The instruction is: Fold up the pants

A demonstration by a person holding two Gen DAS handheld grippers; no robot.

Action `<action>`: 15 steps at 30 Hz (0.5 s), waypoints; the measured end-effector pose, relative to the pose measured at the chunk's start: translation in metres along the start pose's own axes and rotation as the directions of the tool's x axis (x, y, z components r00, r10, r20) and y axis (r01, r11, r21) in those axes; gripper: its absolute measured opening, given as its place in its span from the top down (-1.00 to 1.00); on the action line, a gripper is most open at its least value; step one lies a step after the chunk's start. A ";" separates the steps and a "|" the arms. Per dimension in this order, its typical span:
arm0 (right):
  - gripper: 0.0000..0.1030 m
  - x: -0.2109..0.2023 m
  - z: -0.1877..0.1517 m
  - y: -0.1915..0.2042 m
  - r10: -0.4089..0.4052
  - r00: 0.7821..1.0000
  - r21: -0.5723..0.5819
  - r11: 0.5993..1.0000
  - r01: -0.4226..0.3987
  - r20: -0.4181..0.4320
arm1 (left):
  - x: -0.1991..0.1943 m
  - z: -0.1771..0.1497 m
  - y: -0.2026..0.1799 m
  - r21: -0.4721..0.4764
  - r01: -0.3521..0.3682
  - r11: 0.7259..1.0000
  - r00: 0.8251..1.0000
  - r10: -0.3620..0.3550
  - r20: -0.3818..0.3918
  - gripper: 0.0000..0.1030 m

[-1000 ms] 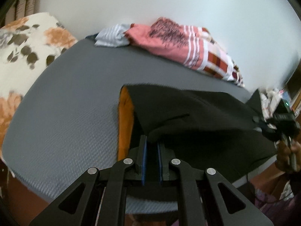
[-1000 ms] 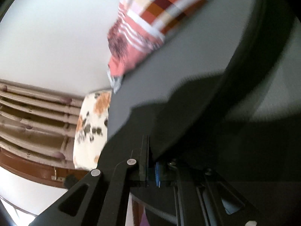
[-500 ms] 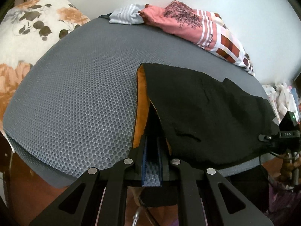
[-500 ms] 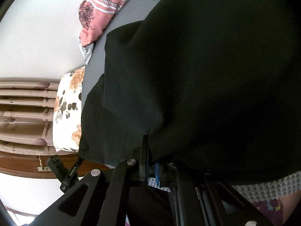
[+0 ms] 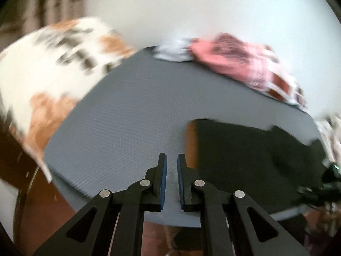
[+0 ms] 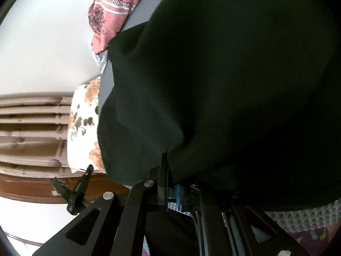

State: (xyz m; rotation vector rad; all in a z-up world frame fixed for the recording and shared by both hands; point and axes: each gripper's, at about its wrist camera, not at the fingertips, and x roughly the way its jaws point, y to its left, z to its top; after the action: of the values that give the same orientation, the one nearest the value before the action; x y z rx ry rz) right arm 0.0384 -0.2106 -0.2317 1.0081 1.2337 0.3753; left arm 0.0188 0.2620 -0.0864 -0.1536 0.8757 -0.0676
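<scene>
— Grey mesh bench (image 5: 136, 115) under a white wall, floral cushion (image 5: 42, 68) off to one side, and the black pants (image 5: 251, 160) lying flat near the bench's near edge. Why do we hold only one side?

— Our left claw (image 5: 172, 181) is released, its blue pads apart over bare mesh just beside the orange lining (image 5: 190, 145); we judge it is free to go for a new grip. Our right claw (image 6: 171, 189) is clenched on the pants' edge, likely to pin the fold.

— What can't we make out?

— The left view is smeared by motion, so the pink garment (image 5: 240, 64) is vague. Black cloth fills the right view, covering that claw's far finger and any creases
</scene>
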 end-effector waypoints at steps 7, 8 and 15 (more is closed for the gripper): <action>0.70 -0.003 0.000 -0.004 0.079 0.997 0.007 0.997 -0.079 0.000 | 0.071 -0.037 -0.110 0.216 0.202 0.955 0.941 -0.128 -0.315 0.77; 0.61 -0.005 0.000 -0.004 0.089 0.996 0.001 0.996 -0.089 0.002 | 0.080 -0.042 -0.112 0.211 0.205 0.956 0.929 -0.122 -0.350 0.77; 0.23 -0.048 0.028 -0.014 0.159 0.980 -0.024 0.987 -0.158 0.117 | 0.090 -0.045 -0.110 0.191 0.207 0.959 0.914 -0.120 -0.388 0.77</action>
State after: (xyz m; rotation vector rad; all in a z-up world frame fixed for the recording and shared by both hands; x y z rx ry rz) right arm 0.0444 -0.2646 -0.2142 1.1045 1.0460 0.4411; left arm 0.0425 0.1382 -0.1654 0.0043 1.2273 -0.3653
